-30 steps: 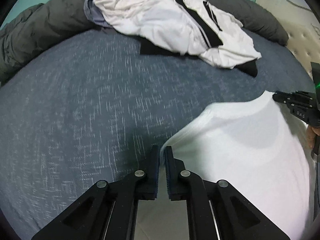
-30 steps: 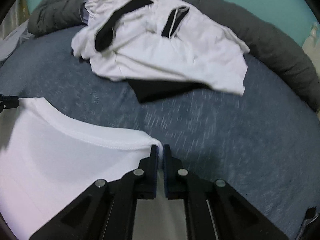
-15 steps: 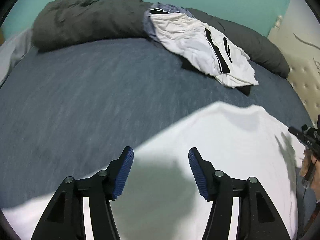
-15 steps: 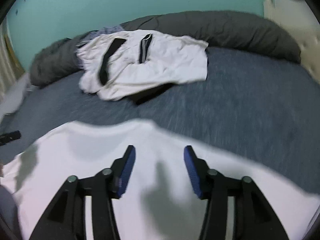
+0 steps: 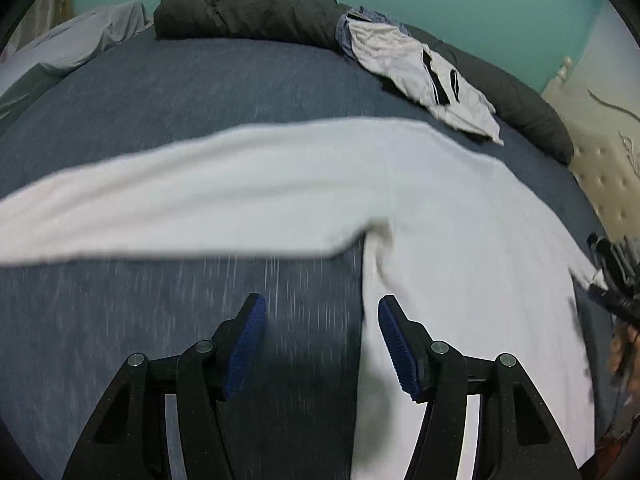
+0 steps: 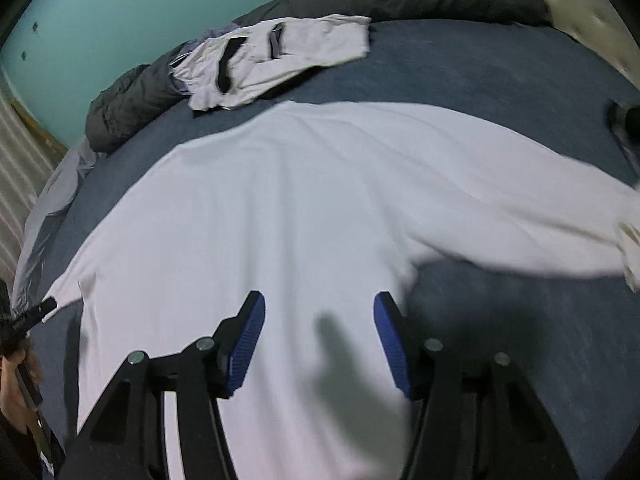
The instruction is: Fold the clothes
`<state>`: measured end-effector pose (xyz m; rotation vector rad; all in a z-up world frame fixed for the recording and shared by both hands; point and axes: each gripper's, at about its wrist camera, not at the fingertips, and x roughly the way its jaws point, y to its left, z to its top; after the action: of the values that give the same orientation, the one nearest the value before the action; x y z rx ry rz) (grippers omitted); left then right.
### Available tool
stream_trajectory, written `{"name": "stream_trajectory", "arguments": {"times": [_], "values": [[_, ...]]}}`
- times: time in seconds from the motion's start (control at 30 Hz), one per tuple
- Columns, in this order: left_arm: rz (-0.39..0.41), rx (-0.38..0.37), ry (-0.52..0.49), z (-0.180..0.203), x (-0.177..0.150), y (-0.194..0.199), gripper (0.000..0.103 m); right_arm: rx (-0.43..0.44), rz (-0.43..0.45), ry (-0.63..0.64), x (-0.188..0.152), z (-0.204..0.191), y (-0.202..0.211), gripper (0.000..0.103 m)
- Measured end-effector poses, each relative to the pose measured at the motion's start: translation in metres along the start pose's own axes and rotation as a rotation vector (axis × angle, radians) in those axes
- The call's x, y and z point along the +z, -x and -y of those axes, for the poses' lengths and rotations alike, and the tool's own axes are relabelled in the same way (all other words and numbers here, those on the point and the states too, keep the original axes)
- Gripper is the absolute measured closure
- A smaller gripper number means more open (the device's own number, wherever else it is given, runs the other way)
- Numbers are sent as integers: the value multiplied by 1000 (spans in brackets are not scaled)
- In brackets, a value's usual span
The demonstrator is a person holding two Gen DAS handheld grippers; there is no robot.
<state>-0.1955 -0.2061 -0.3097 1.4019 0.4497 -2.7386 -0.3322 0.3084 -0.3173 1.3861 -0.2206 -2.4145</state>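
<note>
Both views are smeared, so the weave of the blue bed cover [image 5: 168, 92] and the hems of the white long-sleeved shirt [image 6: 304, 200] are hard to make out. The shirt's lower part runs out of both views at the bottom, and in the left view one sleeve runs off the left edge. The far sleeve's cuff in my right view blurs away at the right edge. A dark object [image 6: 628, 120] beside that sleeve I cannot identify.

The shirt lies spread flat on the bed, sleeves out to either side. My left hand-held gripper [image 5: 320, 340] hangs over bare cover just beside the shirt's side seam, under the armpit; its jaws stand apart and grip nothing. My right hand-held gripper [image 6: 318, 336] hangs over the shirt's body, jaws opening, with nothing pinched between them.

Behind the shirt a dark grey duvet [image 5: 248, 4] is rolled along the far edge of the bed, with a heap of white and black clothes [image 6: 276, 60] against it. The wall is teal; a cream tufted headboard [image 5: 600, 168] stands at the right. Bare cover surrounds the shirt on the left and far sides.
</note>
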Motion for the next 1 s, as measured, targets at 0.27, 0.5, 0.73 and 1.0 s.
{"name": "stream_trajectory", "arguments": {"times": [0.27,0.5,0.73,1.0], "values": [[34,-27,-5,26,-46,4,40,-142,83,-209,-19,103,69,43],[62,-32,-55,36,-53,4,40,-299,98,-256,-10,162,93,43],[49,-10,-39,28,-56,-8,40,-334,115,-262,14,187,84,43],[46,-16,-62,31,-56,-10,40,-321,121,-375,40,210,59,43]]}}
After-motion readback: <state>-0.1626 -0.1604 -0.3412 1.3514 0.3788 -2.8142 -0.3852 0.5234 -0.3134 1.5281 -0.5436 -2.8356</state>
